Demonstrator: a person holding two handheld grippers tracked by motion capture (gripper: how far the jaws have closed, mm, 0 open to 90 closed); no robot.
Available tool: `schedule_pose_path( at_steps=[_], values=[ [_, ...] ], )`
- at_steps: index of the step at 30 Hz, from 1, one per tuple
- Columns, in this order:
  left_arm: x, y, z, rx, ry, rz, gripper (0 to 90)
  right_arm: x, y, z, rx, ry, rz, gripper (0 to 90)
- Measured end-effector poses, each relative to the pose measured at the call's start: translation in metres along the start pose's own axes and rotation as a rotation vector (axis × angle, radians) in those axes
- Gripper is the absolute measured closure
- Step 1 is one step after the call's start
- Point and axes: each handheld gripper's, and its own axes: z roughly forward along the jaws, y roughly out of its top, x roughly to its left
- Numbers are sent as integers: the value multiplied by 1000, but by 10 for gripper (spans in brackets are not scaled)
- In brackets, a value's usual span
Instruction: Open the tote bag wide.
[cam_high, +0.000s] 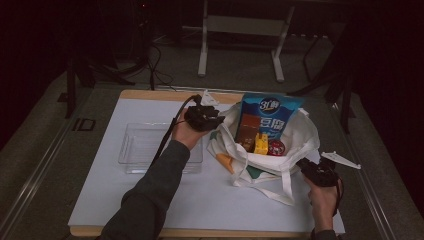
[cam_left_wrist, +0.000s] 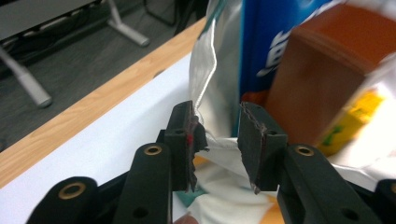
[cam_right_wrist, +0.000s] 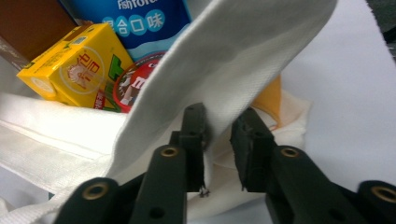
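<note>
A white canvas tote bag is sitting open toward the right of the table, its printed side and straps spilling toward the near edge. Inside it, a yellow drink carton and a round red-lidded tin are lying nearest, a brown box is leaning just behind them, and a tall blue snack pouch is standing up out of the far side. To the left, a clear plastic tray is resting with nothing visible in it.

Everything is sitting on a white sheet covering a wooden tabletop; beyond it, grey carpet and the white legs of a metal stand are fading into a dark room.

The right gripper is coming in from the near right, held low, its jaws part closed with the bag's near rim hanging between them; whether the pads are pressing the cloth I cannot tell. The left gripper, on a dark-sleeved forearm reaching across the tray, is at the bag's far left rim, its jaws part closed around the fabric edge, the grip likewise unclear.
</note>
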Motion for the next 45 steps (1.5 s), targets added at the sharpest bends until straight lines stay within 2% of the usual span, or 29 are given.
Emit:
schedule_pose_path(
  at_steps=[4, 8, 11, 14, 15, 18, 24, 28, 32, 35, 38, 42, 45],
  values=[
    [4, -4, 7, 21, 11, -17, 745, 5, 0, 5, 9, 8, -19, 847],
    [5, -5, 10, 30, 17, -15, 798, 6, 0, 8, 13, -11, -32, 876],
    [-2, -6, 18, 71, 40, 23, 814, 3, -4, 11, 34, -27, -26, 882],
    [-6, -8, 26, 96, 39, 34, 817, 2, -7, 15, 60, -39, -19, 882],
    [-11, -12, 34, 128, 41, 56, 818, 1, -8, 16, 67, -42, -21, 882],
    [-15, -18, 46, 167, 45, 70, 820, -2, -12, 19, 90, -48, -14, 881],
    [-13, -27, 56, 195, 47, 54, 845, -6, -19, 27, 127, -58, -8, 883],
    [-10, -30, 62, 222, 66, 51, 859, -8, -22, 31, 141, -56, 6, 884],
    [-10, -33, 71, 270, 95, 54, 866, -9, -23, 33, 150, -62, 8, 884],
    [-11, -33, 73, 276, 98, 40, 865, -7, -22, 32, 151, -66, 6, 877],
    [-10, -33, 70, 275, 88, 50, 864, -6, -21, 27, 148, -65, 8, 812],
    [-8, -34, 69, 273, 83, 46, 863, -6, -14, 12, 122, -69, 3, 749],
    [-10, -33, 68, 273, 84, 55, 862, -6, -5, -4, 78, -79, -5, 708]
  ],
)
